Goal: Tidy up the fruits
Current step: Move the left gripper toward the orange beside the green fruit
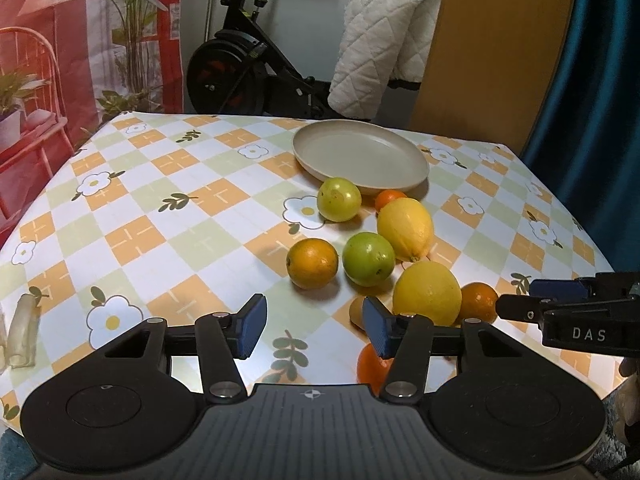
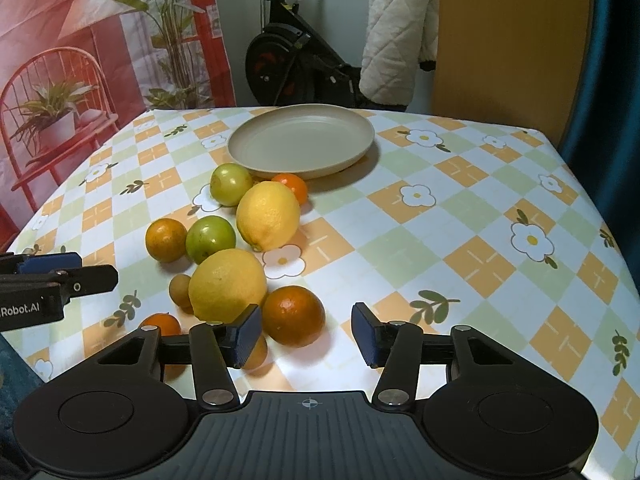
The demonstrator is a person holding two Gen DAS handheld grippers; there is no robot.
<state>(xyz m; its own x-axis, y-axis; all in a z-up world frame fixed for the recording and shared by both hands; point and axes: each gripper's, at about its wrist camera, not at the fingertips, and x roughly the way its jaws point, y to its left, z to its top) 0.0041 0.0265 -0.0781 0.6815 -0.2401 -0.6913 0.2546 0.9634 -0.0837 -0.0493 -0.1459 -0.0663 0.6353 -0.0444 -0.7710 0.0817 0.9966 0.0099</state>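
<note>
An empty beige plate [image 1: 360, 156] [image 2: 300, 140] sits at the far side of the checked tablecloth. In front of it lies a cluster of fruit: two lemons [image 1: 406, 228] [image 2: 227, 284], two green fruits [image 1: 368, 258] [image 2: 230, 183], several oranges [image 1: 312, 263] [image 2: 293, 316] and a small brown fruit [image 2: 181, 289]. My left gripper [image 1: 315, 326] is open and empty, low over the table just before the near lemon. My right gripper [image 2: 306, 338] is open and empty, with the near orange just beyond its left finger.
The table's edges fall away on all sides. An exercise bike [image 1: 240, 64], a white quilted jacket [image 1: 384, 40] and a wooden panel [image 2: 508, 40] stand behind the table. A pale object [image 1: 22, 330] lies at the table's left edge.
</note>
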